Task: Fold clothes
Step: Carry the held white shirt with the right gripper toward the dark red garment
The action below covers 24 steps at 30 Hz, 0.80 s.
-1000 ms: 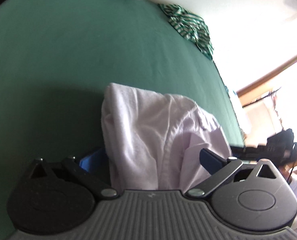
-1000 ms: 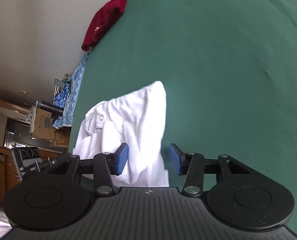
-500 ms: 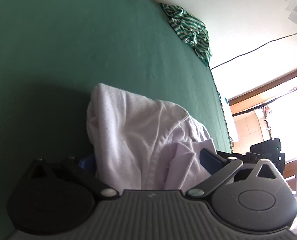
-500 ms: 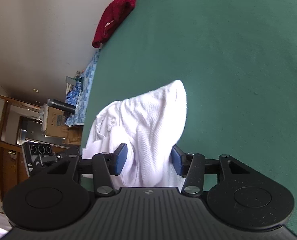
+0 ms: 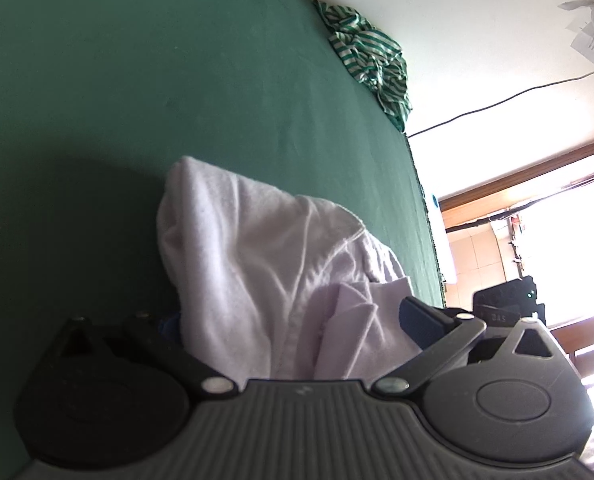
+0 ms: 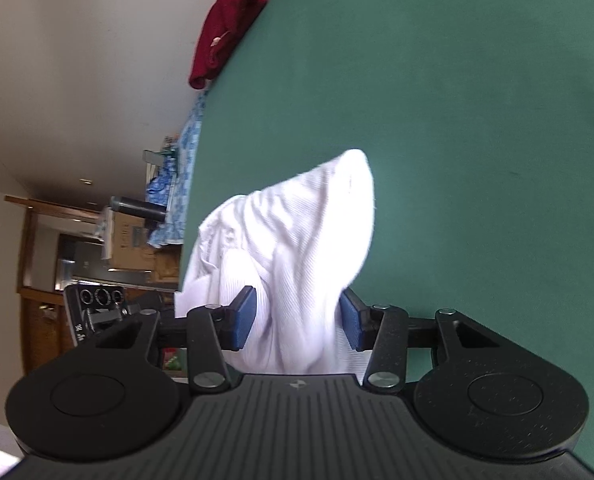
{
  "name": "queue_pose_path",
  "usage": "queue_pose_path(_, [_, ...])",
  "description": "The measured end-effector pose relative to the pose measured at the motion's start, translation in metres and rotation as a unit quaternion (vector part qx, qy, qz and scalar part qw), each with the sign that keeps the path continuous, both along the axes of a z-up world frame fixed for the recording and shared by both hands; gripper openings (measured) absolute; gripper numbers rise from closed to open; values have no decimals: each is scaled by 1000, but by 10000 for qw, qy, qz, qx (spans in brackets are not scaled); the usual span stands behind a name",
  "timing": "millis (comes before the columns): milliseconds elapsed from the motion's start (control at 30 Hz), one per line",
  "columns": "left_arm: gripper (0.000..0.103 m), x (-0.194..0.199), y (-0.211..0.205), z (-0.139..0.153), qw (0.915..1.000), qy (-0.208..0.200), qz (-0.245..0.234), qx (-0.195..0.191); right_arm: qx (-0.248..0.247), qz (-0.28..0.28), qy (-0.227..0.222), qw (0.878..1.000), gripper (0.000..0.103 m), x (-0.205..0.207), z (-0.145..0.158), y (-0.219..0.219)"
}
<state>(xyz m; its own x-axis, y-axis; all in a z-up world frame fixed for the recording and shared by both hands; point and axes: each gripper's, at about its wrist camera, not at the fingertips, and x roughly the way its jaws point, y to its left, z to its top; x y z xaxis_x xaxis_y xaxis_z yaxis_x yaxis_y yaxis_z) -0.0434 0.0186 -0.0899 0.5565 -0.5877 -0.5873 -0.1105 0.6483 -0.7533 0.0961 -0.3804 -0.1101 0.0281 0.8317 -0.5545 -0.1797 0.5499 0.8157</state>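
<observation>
The right gripper (image 6: 297, 318) had its two blue pads set moderately apart, with a bunched fold of the white garment (image 6: 297, 248) filling the gap between them; whether the pads actually pinched the cloth could not be told. The left gripper (image 5: 293, 320) stood wider, its right blue pad clear beside the cloth and its left pad mostly hidden behind it, so the same white garment (image 5: 265, 264) sat between the fingers, though a firm grip could not be confirmed. The garment was gathered up in a rumpled, peaked heap against the green surface (image 5: 137, 80), near that surface's closer edge. Beyond the garment, at the far edge of the green surface, lay a dark red garment (image 6: 229, 28) and a green-and-white striped garment (image 5: 373, 60), both well apart from the white one.
</observation>
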Motion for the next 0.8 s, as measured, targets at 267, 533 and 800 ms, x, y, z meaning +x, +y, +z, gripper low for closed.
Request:
queue_pose_path(267, [99, -1, 3, -3, 9997, 83, 92, -199, 67, 119, -77, 9999, 44, 1, 0, 10])
queue_pose_path(533, [99, -2, -2, -5, 9995, -107, 243, -145, 133, 42, -132, 9998, 44, 0, -2, 16])
queue_pose_path(800, [76, -16, 8, -10, 9983, -267, 482, -205, 229, -133, -142, 9995, 44, -6, -5, 17])
